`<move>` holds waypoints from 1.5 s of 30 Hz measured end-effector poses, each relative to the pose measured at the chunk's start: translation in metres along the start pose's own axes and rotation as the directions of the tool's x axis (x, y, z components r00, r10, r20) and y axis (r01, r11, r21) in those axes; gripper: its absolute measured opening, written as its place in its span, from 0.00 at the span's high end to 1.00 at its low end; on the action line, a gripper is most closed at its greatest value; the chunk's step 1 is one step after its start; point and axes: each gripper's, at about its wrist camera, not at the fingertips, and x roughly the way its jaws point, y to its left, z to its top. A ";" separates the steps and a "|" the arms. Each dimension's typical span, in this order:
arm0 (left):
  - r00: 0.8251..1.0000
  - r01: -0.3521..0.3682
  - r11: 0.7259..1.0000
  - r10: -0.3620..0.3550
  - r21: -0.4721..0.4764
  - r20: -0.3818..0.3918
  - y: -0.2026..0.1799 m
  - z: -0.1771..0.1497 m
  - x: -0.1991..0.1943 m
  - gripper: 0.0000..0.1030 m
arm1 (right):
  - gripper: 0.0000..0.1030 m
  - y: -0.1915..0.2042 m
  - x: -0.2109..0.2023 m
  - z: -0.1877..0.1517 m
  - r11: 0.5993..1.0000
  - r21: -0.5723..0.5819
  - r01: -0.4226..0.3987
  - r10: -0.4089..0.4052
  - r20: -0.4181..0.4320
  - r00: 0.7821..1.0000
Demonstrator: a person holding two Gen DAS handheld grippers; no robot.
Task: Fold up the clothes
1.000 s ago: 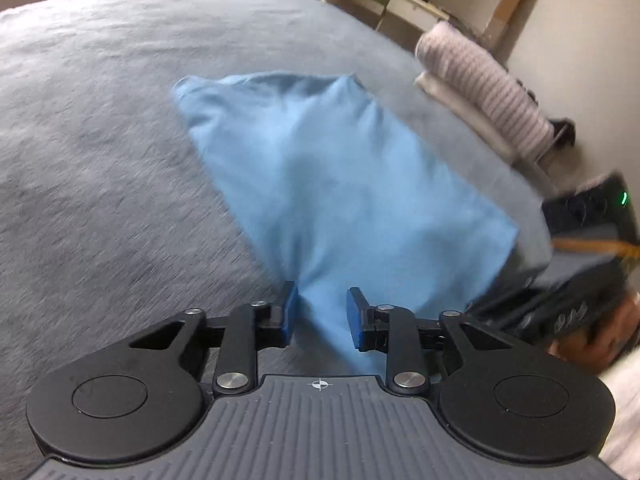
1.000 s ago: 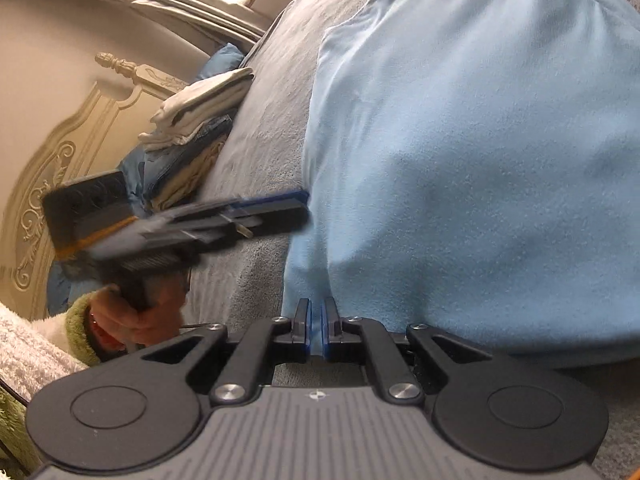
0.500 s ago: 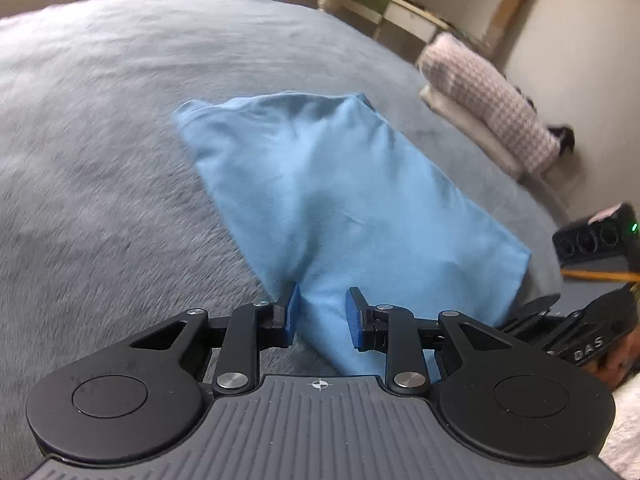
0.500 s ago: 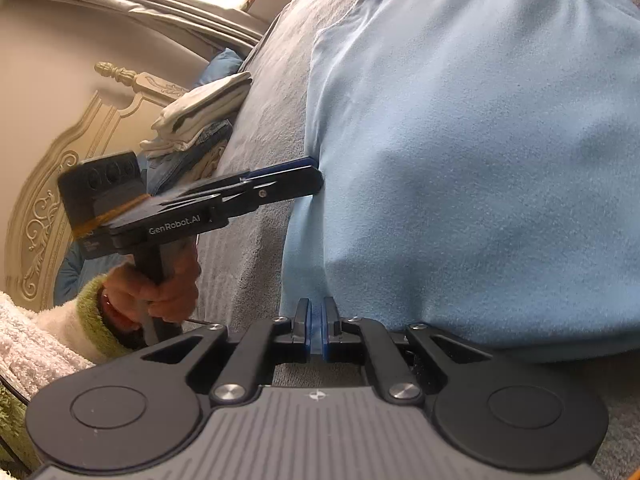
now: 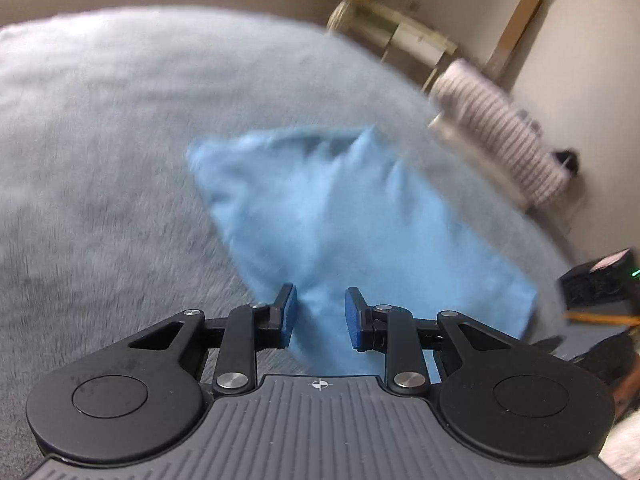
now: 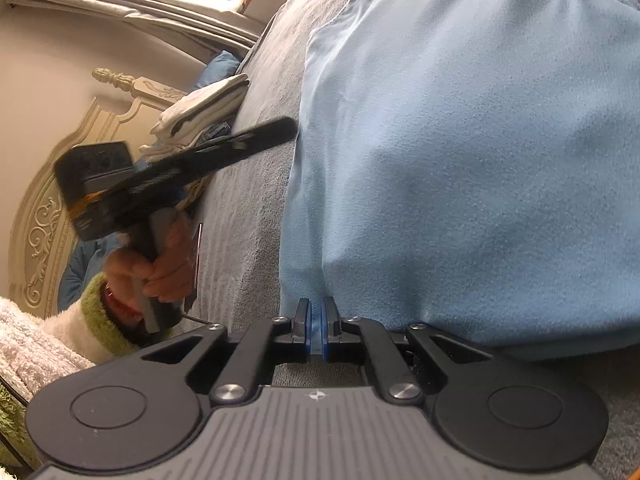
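Observation:
A light blue cloth (image 6: 460, 160) lies folded on the grey bed cover (image 6: 256, 208). My right gripper (image 6: 316, 328) is shut on its near edge, and a thin pinch of fabric shows between the blue pads. The left wrist view is blurred by motion. In it my left gripper (image 5: 320, 316) stands open just above the near corner of the cloth (image 5: 340, 220), with nothing clamped. From the right wrist view the left gripper (image 6: 286, 130) points at the cloth's left edge, tilted up, and a hand (image 6: 160, 256) in a green cuff holds it.
A stack of folded clothes (image 6: 200, 116) lies by the carved cream headboard (image 6: 44, 216). A rolled striped blanket (image 5: 504, 140) lies at the bed's far right edge, with a cream shelf (image 5: 400, 36) behind it. Bare grey cover (image 5: 100, 160) spreads to the left.
My left gripper has drawn back and risen from the cloth's edge, staying open, and its view has blurred. The right gripper has stayed shut on the same edge.

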 end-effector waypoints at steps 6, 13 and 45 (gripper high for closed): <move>0.998 -0.052 0.997 0.050 -0.050 -0.024 0.015 -0.008 -0.009 0.75 | 0.96 0.001 0.000 -0.002 1.000 0.006 -0.004 0.004 0.002 1.000; 0.998 -0.001 0.997 0.005 -0.081 0.061 0.019 0.026 -0.010 0.75 | 0.96 0.000 0.001 -0.002 1.000 0.015 -0.008 0.008 0.001 1.000; 0.988 -0.024 0.981 0.053 -0.192 0.148 0.040 0.058 0.012 0.71 | 0.94 0.008 -0.002 -0.009 1.000 -0.004 -0.026 0.026 0.028 0.999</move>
